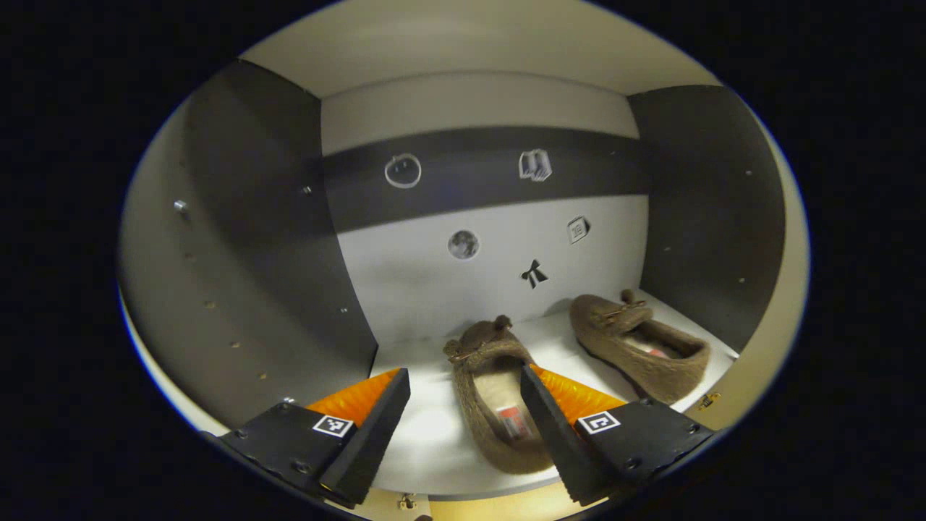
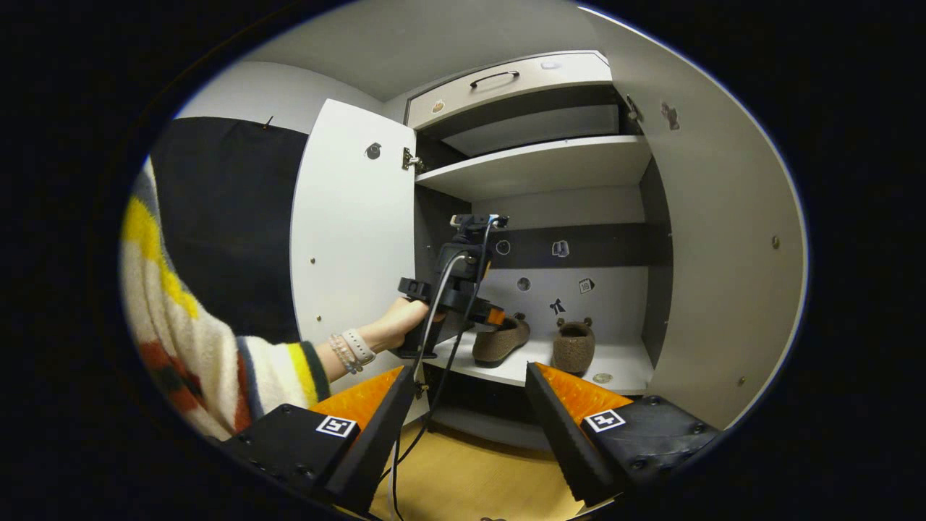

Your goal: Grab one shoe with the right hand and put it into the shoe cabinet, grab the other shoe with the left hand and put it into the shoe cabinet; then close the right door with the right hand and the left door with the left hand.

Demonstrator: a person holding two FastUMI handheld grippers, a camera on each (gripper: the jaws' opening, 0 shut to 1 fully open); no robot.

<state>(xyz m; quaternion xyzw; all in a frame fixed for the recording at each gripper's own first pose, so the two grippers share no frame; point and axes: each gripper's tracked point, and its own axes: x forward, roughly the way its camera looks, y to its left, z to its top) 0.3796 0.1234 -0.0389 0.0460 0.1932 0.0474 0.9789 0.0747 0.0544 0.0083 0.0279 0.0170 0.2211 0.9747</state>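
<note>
Two brown fuzzy shoes lie on the white shelf inside the shoe cabinet. My left gripper is open at the shelf's front; the nearer shoe lies between its fingers, toe towards the back wall, partly covered by the right finger. The other shoe rests further right. In the right gripper view, my right gripper is open and empty outside the cabinet. From there I see a hand holding the left gripper at the shelf, beside both shoes.
Both cabinet doors stand open: the left door behind the sleeved arm, the right door at the right. An upper shelf and a drawer sit above. A wooden floor lies below.
</note>
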